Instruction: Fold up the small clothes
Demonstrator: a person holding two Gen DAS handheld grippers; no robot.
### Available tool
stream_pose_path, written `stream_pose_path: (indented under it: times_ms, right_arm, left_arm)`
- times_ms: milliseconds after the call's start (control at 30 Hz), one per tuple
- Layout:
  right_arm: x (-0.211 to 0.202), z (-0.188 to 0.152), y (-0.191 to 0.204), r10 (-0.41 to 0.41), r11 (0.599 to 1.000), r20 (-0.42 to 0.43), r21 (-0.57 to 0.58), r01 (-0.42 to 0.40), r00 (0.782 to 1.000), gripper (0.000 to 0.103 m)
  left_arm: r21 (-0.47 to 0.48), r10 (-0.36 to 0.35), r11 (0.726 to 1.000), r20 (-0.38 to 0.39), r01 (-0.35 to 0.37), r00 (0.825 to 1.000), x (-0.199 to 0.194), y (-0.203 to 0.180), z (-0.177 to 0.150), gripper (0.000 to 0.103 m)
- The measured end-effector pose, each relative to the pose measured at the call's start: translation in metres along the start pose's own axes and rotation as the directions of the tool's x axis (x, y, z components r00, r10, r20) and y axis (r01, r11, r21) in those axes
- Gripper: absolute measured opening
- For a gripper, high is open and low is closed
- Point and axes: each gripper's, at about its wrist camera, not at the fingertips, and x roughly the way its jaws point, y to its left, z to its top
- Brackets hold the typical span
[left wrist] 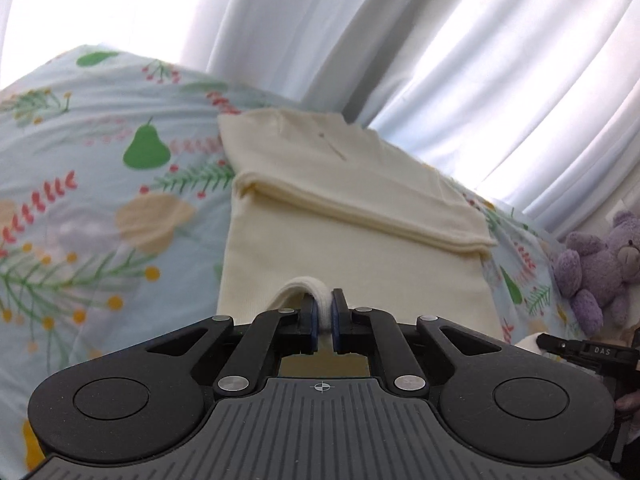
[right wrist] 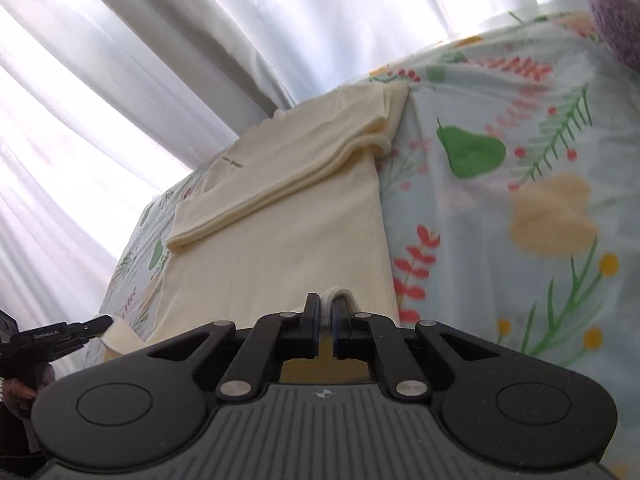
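A cream ribbed garment (left wrist: 352,248) lies flat on the floral bedsheet (left wrist: 100,200), with its far part folded over in a band across the middle. My left gripper (left wrist: 325,300) is shut on the garment's near hem, which bunches up between the pads. In the right wrist view the same garment (right wrist: 288,236) stretches away, and my right gripper (right wrist: 329,302) is shut on the near hem at its other corner. Each gripper shows at the edge of the other's view: the right one (left wrist: 576,350) and the left one (right wrist: 56,338).
White curtains (left wrist: 460,60) hang behind the bed with bright light through them. A purple teddy bear (left wrist: 592,264) sits on the sheet to the right of the garment. The floral bedsheet (right wrist: 520,200) spreads wide on both sides.
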Motion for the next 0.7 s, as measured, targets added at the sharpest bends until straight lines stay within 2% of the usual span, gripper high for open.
stream_pose_path:
  times_ms: [200,333,367,433,467,500,567,700]
  right_arm:
    - [0.049,0.048,0.015,-0.105,0.991,0.092,-0.076,0.112,0.990,0.005]
    - [0.080,0.061,0.022,-0.206,0.967,0.134,-0.126,0.222,0.969,0.006]
    - [0.082,0.062,0.022,-0.214,0.966,0.141,-0.119,0.231,0.967,0.006]
    - [0.077,0.059,0.021,-0.228,0.960,0.181,-0.120,0.252,0.957,0.011]
    - [0.073,0.056,0.022,-0.253,0.949,0.205,-0.139,0.284,0.945,0.018]
    - [0.071,0.054,0.022,-0.282,0.934,0.225,-0.157,0.320,0.933,0.026]
    - [0.067,0.050,0.019,-0.309,0.913,0.242,-0.198,0.358,0.920,0.032]
    - [0.073,0.046,0.011,-0.312,0.910,0.199,-0.217,0.352,0.929,0.039]
  left_arm:
    - [0.043,0.109,0.993,0.070,-0.112,0.992,0.054,-0.002,0.036,0.008]
    - [0.026,0.169,0.985,0.050,-0.170,0.984,0.088,0.008,0.042,0.010]
    - [0.022,0.171,0.985,0.052,-0.172,0.984,0.090,0.011,0.042,0.016]
    - [0.017,0.162,0.986,0.077,-0.163,0.984,0.089,0.020,0.041,0.033]
    - [0.031,0.165,0.985,0.096,-0.168,0.982,0.087,0.024,0.039,0.050]
    - [0.050,0.172,0.983,0.107,-0.178,0.979,0.085,0.029,0.039,0.057]
    - [0.087,0.157,0.982,0.095,-0.165,0.983,0.086,0.036,0.038,0.057]
    - [0.089,0.095,0.991,0.038,-0.098,0.995,0.102,0.042,0.038,0.057]
